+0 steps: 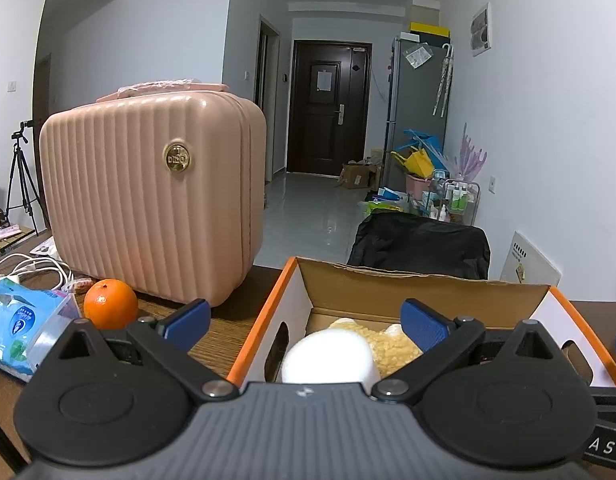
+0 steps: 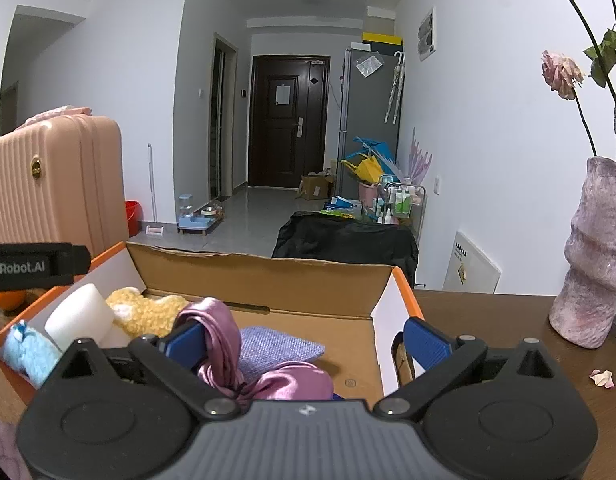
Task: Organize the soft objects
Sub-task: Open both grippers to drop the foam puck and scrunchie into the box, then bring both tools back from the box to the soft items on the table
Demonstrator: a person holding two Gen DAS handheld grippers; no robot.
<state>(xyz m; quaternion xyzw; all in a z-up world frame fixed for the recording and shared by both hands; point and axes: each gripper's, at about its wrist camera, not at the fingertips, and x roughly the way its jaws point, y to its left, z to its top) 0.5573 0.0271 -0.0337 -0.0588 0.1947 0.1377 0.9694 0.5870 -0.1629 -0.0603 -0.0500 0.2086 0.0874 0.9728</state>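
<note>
An open cardboard box with an orange rim (image 1: pixel 268 312) (image 2: pixel 403 292) sits on the wooden table. In it lie a white foam piece (image 1: pixel 327 356) (image 2: pixel 78 316), a yellow fuzzy toy (image 1: pixel 395 344) (image 2: pixel 148 308), a light blue fluffy item (image 2: pixel 28 348), a lilac cloth (image 2: pixel 280 348) and a pink satin scrunchie (image 2: pixel 228 344). My left gripper (image 1: pixel 306 320) is open and empty over the box's left end, above the foam piece. My right gripper (image 2: pixel 304 340) is open over the box; the scrunchie lies against its left finger (image 2: pixel 186 338), and I cannot tell if it is loose.
A pink ribbed suitcase (image 1: pixel 148 208) (image 2: pixel 48 184) stands left of the box. An orange (image 1: pixel 110 304) and a blue tissue pack (image 1: pixel 20 320) lie at the front left. A pink vase with dried roses (image 2: pixel 591 260) stands on the right. A black chair (image 1: pixel 419 244) is behind the table.
</note>
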